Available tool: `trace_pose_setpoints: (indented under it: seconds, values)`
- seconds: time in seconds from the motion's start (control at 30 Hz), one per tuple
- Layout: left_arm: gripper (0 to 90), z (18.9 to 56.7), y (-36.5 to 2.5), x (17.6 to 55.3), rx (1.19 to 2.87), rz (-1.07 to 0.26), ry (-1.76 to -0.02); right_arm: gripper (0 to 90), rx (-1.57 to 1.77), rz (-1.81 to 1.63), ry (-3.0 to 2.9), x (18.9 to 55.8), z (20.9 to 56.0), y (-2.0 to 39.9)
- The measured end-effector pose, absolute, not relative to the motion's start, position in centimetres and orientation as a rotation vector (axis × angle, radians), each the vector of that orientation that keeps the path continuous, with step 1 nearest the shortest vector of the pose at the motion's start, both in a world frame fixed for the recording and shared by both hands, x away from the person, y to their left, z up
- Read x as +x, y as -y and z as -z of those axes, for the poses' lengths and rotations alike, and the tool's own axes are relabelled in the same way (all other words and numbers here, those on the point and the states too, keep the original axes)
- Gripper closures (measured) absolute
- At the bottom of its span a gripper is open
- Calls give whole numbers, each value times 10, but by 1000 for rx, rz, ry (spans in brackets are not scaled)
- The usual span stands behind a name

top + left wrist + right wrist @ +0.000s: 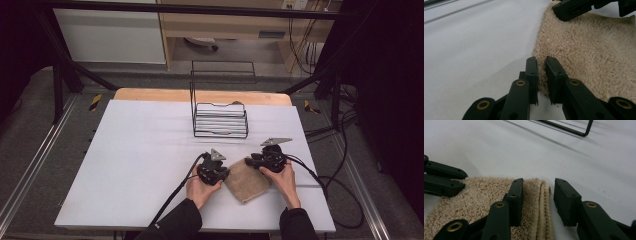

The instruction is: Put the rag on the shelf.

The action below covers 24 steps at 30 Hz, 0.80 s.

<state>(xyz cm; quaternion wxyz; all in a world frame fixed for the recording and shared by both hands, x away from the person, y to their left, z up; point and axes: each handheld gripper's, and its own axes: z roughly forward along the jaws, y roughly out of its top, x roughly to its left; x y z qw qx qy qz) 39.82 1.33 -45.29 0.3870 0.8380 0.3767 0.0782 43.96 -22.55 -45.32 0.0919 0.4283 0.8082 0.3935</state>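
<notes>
The tabletop (pixel 150 160) is viewed from above, facing forward and down. The beige towel (pixel 247 182) is seen close up from both gripper views, from opposite edges.

towel (pixel 584 47) edge hidden between left gripper (pixel 541 68) fingers, towel cut off at right and bottom frame edges in left gripper view, wire rack (pixel 574 128) cropped at top of right gripper view, rack contents too small to tell in high view

Left gripper (pixel 541 62) clamped; right gripper (pixel 537 186) fingers parted (low).
</notes>
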Motion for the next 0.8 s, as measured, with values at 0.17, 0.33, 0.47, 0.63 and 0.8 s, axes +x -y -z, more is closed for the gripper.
trace_pose_setpoints:
  seconds: [0.17,0.33,0.47,0.63,0.8]
  values:
    - [798,453,-14,400,2133,-191,-961,675,1283,-1185,-2424,440,453,226]
    - [805,452,-14,400,2130,-192,-966,737,1308,-1180,-2456,442,452,226]
    - [825,453,-14,400,2116,-165,-978,805,1341,-1188,-2475,441,451,227]
    - [843,452,-17,403,2103,-128,-985,824,1341,-1190,-2473,440,449,228]
    - [849,448,-19,402,2084,-124,-976,827,1334,-1229,-2442,436,443,230]
